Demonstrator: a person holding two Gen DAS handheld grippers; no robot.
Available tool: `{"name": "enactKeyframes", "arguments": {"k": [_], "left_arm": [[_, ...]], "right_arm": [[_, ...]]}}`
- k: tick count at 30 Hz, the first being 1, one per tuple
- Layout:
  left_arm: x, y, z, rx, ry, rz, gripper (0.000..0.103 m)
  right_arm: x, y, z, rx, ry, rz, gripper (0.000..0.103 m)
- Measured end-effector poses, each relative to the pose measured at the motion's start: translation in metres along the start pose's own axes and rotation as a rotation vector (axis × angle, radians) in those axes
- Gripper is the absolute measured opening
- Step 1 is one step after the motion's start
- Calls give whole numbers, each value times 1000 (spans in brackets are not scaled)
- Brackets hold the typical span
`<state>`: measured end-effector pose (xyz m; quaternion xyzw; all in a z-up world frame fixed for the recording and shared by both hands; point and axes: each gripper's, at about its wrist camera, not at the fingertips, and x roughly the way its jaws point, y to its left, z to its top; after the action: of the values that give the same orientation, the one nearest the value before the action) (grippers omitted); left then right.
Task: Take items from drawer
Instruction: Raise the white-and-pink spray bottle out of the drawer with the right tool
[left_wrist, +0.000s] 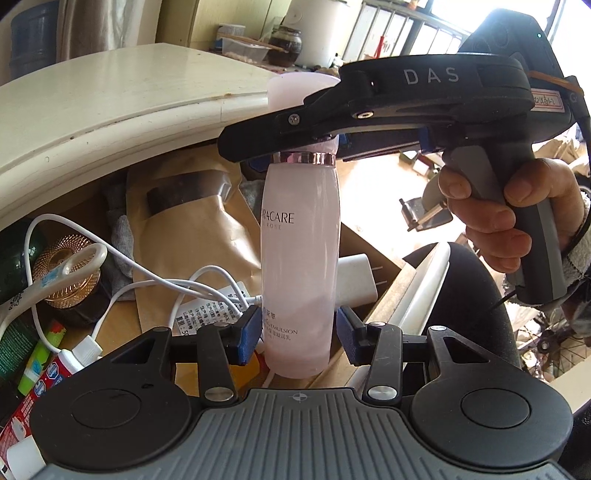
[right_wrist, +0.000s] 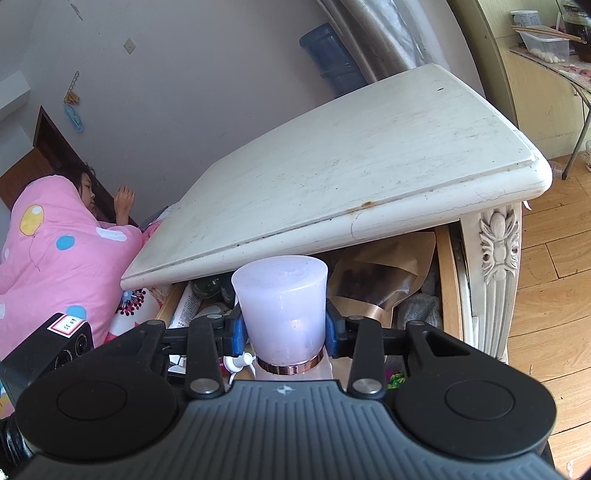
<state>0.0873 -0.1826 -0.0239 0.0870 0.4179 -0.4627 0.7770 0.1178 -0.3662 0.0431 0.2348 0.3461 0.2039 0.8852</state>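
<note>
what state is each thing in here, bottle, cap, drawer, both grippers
pink bottle: upright, lifted above the drawer
cap: still on the bottle
drawer: open, cluttered
left gripper: around the bottle's lower end
right gripper: shut on the cap

Black tongs (left_wrist: 295, 334), blue pads (left_wrist: 248, 334)

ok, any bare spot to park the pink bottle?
The white nightstand top is bare from its front edge back. The open drawer is crowded: brown paper bag, white cable, tubes.
</note>
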Motion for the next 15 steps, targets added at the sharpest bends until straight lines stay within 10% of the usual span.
{"name": "enactKeyframes", "arguments": {"k": [15], "left_arm": [[20,12,16,-25,95,-28,45]], "right_arm": [[4,3,3,-24,20,10,40]]}}
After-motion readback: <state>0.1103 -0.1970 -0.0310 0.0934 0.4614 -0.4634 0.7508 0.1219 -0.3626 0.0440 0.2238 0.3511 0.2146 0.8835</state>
